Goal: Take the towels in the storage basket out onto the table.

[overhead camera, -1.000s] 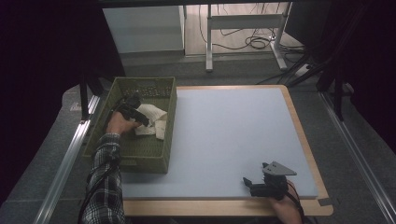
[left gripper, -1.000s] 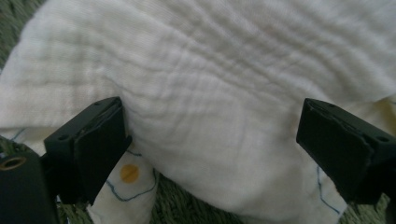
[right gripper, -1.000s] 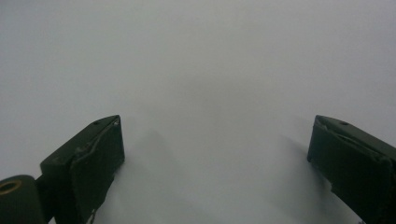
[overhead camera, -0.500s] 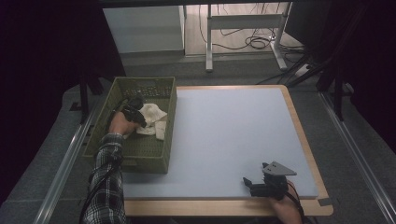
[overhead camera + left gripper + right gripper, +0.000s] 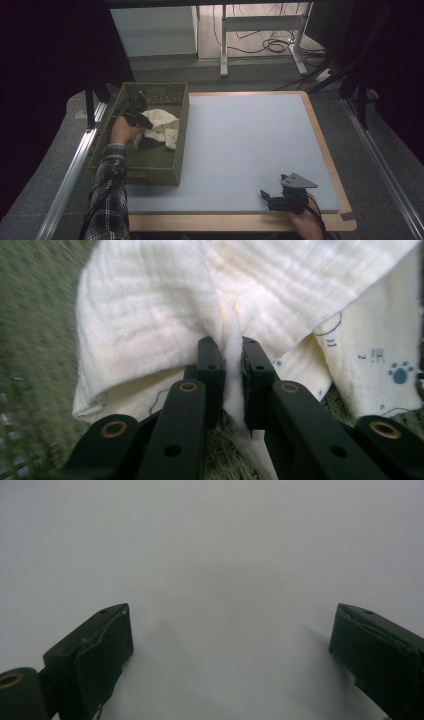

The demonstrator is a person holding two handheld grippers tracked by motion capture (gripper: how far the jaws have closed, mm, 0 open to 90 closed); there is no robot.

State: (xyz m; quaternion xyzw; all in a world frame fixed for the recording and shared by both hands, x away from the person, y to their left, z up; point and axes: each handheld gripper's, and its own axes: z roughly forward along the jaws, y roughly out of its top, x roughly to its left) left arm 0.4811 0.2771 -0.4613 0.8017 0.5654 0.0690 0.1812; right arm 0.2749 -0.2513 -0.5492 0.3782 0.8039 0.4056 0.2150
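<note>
A cream cloth (image 5: 161, 125) with small blue prints lies crumpled in the green basket (image 5: 165, 162) at the table's left. My left gripper (image 5: 145, 122) is down in the basket, shut on a pinched fold of the cloth (image 5: 232, 365); the fold runs up between the two black jaws of the left gripper (image 5: 232, 357). My right gripper (image 5: 266, 196) rests low on the blue mat (image 5: 250, 140) near the front right edge. In the right gripper view its jaws stand wide apart over bare mat (image 5: 215, 570) with nothing between them, so the right gripper (image 5: 230, 630) is open.
The basket's walls enclose the left gripper on all sides. The blue mat has a wooden border (image 5: 320, 130). Metal rails (image 5: 70, 170) run along both table sides. Desk legs and cables (image 5: 265, 42) lie on the floor beyond the table.
The left hand and its gripper have lifted slightly and shifted towards the basket's far side, drawing the cloth up with it. The right gripper has stayed put.
</note>
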